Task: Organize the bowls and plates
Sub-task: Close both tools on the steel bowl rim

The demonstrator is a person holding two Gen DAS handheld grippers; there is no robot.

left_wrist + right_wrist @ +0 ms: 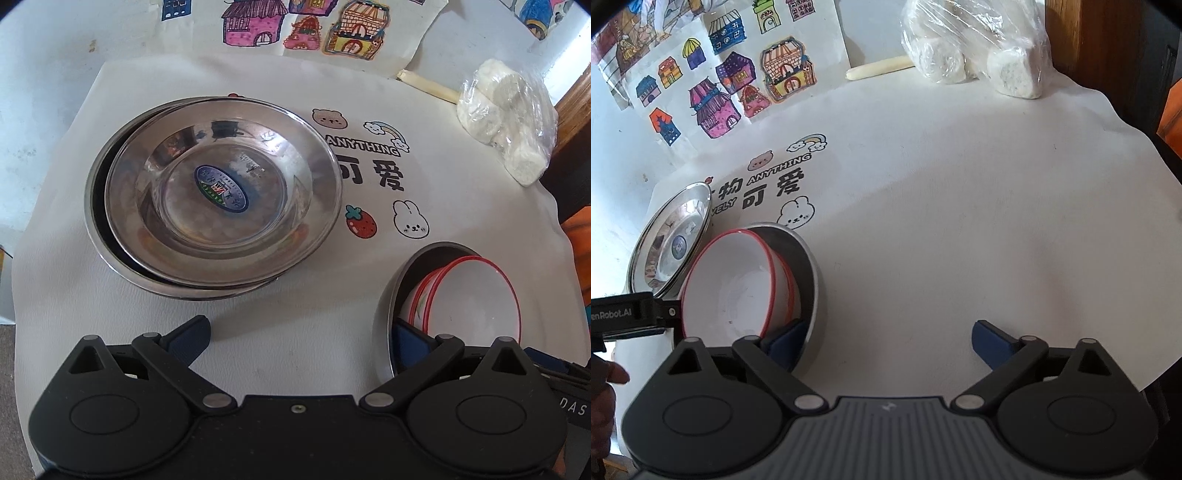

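the steel plates (221, 192) sit nested on the cloth (295, 302), and the red-rimmed bowls (738, 280) rest inside the steel bowl (809, 280) beside them. both the left gripper (299, 343) and right gripper (890, 339) hang spread apart, holding nothing; the sorting looks nearly done.

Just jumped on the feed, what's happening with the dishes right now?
Both grippers are open and hold nothing. The left gripper faces the steel plates, which are stacked on the white cloth. The two red-rimmed white bowls sit nested inside a steel bowl beside the plates, and the right gripper has one finger at that bowl's rim. A bagged bundle lies at the far edge.
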